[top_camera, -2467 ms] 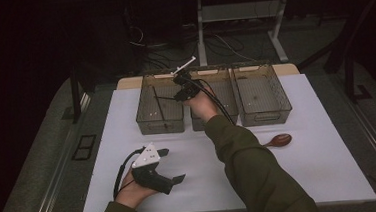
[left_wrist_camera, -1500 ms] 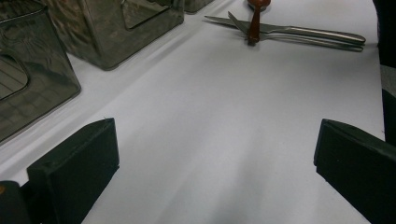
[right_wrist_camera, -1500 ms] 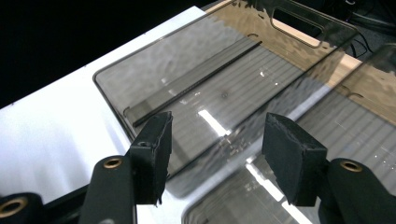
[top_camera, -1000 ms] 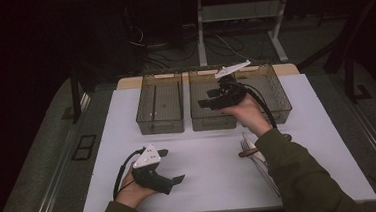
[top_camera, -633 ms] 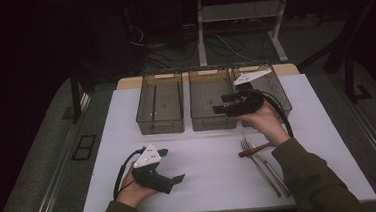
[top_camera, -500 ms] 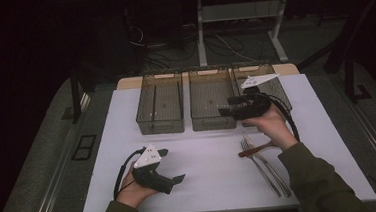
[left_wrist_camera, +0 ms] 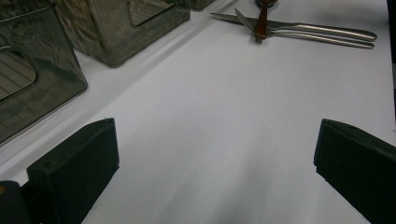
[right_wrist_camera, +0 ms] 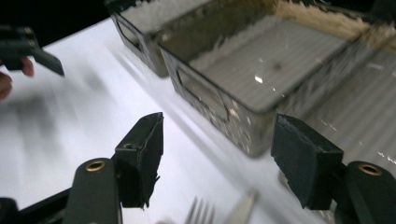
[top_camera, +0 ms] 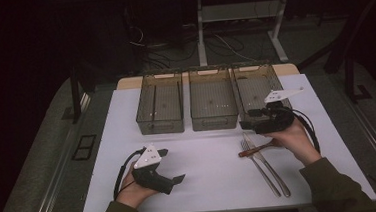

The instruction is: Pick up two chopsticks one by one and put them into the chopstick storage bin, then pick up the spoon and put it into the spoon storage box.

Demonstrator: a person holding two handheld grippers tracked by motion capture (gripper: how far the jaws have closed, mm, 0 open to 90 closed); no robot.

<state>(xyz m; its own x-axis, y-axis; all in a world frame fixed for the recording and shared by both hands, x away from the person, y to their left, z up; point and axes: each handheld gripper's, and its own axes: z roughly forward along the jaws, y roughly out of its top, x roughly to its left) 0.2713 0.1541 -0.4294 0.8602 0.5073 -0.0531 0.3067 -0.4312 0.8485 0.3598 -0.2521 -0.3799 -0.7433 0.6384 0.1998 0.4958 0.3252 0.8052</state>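
Right tongs [top_camera: 247,120] hover above the white bench [top_camera: 210,169], just in front of the right-hand bin [top_camera: 254,84], nose pointing toward the middle bin [top_camera: 212,97]. In the right gripper view its jaws stand apart w/ nothing between them; they have just been opening a little further. The pads frame the corner of a clear bin, w/o contact. Person's right hand [top_camera: 292,136] carries this tool; cable loops behind the wrist.

Cutlery lies on the bench directly below and slightly toward the person from the right tongs: fork [top_camera: 259,166] and table knife [top_camera: 269,164] side by side, handles toward the person, tips near the bins. A dark red-brown utensil [top_camera: 256,149] lies across both, near their tip ends; its far end is hidden under the right hand, so type not confirmed. In the left gripper view the same three items [left_wrist_camera: 280,29] show at top, the brown piece crossing over the two steel ones. Fork tines and knife tip also appear at the bottom edge of the right gripper view, blurred.

Left tongs [top_camera: 172,164] rest low at the near left of the bench, held in the left hand [top_camera: 131,190]. Jaws wide, empty; bare white surface between the pads in the left gripper view.

Three clear bins sit in a row at the far side of the bench, left bin [top_camera: 159,100] incl. Contents not discernible.
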